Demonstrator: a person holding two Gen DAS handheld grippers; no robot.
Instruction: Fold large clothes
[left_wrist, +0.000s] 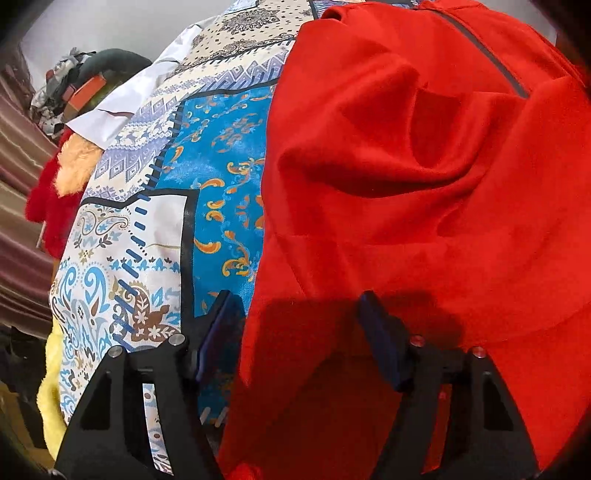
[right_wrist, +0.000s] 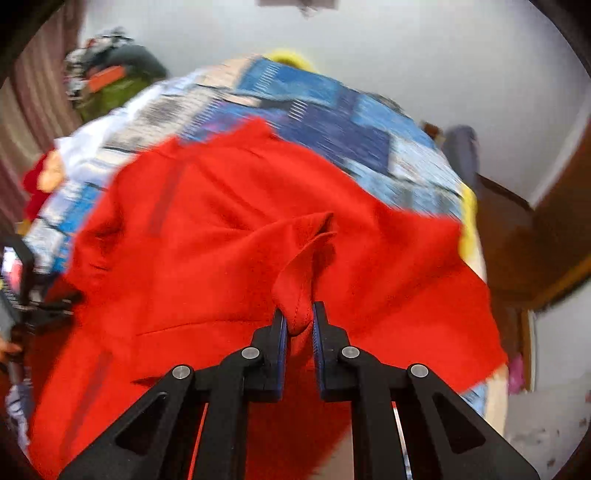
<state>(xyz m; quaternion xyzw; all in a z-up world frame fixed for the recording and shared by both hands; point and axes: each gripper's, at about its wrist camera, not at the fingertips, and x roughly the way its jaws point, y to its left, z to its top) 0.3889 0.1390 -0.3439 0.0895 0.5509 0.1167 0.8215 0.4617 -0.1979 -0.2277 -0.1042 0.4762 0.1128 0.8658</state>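
A large red garment (left_wrist: 424, 206) lies rumpled on a bed covered by a blue and cream patterned sheet (left_wrist: 221, 177). A grey zip line (left_wrist: 487, 55) runs across the garment's far part. My left gripper (left_wrist: 299, 314) hovers low over the garment's left edge with its jaws wide apart: one finger is over the sheet, the other over the red cloth, and neither pad presses on it. In the right wrist view my right gripper (right_wrist: 297, 312) is shut on a bunched fold of the red garment (right_wrist: 221, 229) and holds it lifted off the bed.
A heap of clothes (left_wrist: 74, 85) sits at the bed's far left, with a white cloth (left_wrist: 140, 99) and a red and orange plush toy (left_wrist: 62, 184) beside it. A yellow blanket edge (left_wrist: 51, 398) hangs below the sheet. Curtains (left_wrist: 18, 229) stand left. Brown wooden furniture (right_wrist: 535, 240) stands right.
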